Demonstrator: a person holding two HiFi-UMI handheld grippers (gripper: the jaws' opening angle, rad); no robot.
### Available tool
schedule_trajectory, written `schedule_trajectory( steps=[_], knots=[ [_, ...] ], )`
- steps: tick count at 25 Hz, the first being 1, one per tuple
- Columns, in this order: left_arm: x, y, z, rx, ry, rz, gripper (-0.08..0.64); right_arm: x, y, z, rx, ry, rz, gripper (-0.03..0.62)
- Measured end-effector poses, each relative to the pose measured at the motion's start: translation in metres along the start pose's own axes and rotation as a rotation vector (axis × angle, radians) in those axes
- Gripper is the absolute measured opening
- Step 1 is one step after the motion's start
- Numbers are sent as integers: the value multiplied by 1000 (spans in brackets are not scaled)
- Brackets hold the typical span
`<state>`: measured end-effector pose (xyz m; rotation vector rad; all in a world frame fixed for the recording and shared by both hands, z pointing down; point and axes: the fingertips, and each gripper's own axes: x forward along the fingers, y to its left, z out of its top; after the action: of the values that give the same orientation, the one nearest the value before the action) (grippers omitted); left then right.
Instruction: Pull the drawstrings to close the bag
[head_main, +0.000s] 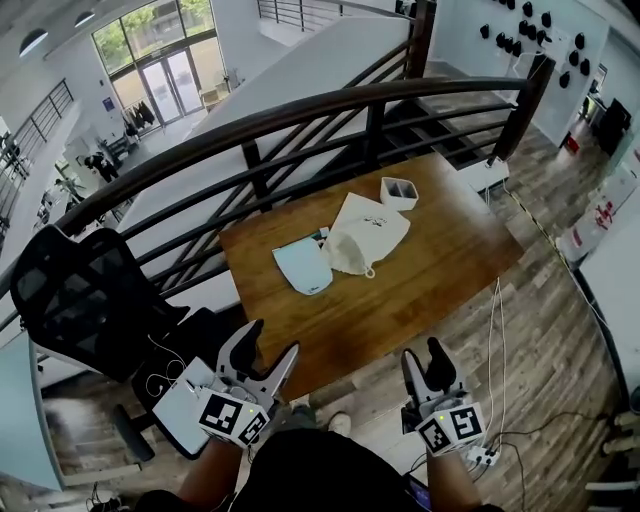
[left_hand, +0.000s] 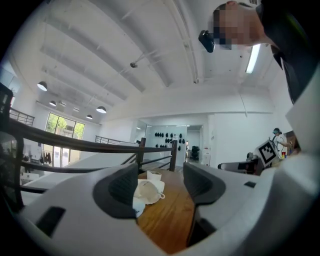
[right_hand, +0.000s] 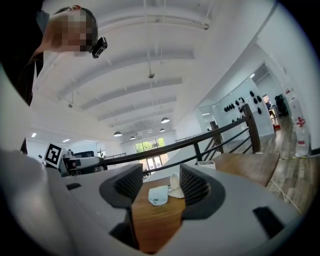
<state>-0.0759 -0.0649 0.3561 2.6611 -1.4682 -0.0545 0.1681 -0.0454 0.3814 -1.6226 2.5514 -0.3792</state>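
Note:
A cream drawstring bag (head_main: 352, 250) lies bunched near the middle of the wooden table (head_main: 420, 290), its cord looping out toward the near side. It rests partly on a flat white cloth bag (head_main: 378, 220). Both grippers are held low, short of the table's near edge and well apart from the bag. My left gripper (head_main: 270, 342) is open with nothing between its jaws, and so is my right gripper (head_main: 424, 355). The left gripper view frames the cream bag (left_hand: 148, 191) far off between its open jaws (left_hand: 160, 185). The right gripper view shows the cream bag (right_hand: 175, 186) beyond its open jaws (right_hand: 161, 186).
A light blue pouch (head_main: 303, 266) lies left of the bag, and a small white box (head_main: 399, 192) stands at the table's far edge. A black railing (head_main: 300, 115) runs behind the table. A black office chair (head_main: 80, 295) stands at the left. Cables (head_main: 497, 330) trail on the floor at the right.

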Motion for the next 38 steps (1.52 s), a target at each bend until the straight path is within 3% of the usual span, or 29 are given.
schedule_trajectory(
  steps=[10, 23, 30, 35, 38],
  knots=[
    [41, 56, 5, -19, 9, -61, 290, 74, -10, 0, -36, 36, -72, 215],
    [58, 121, -16, -43, 57, -106, 273, 166, -16, -62, -97, 210, -151, 216],
    [60, 130, -36, -76, 101, -82, 267, 199, -38, -97, -150, 312, -162, 215],
    [59, 126, -46, -92, 140, -19, 262, 237, -76, -127, -162, 413, -222, 215],
    [57, 123, -53, -101, 162, 14, 262, 254, -89, -143, -220, 466, -228, 235]
  ],
)
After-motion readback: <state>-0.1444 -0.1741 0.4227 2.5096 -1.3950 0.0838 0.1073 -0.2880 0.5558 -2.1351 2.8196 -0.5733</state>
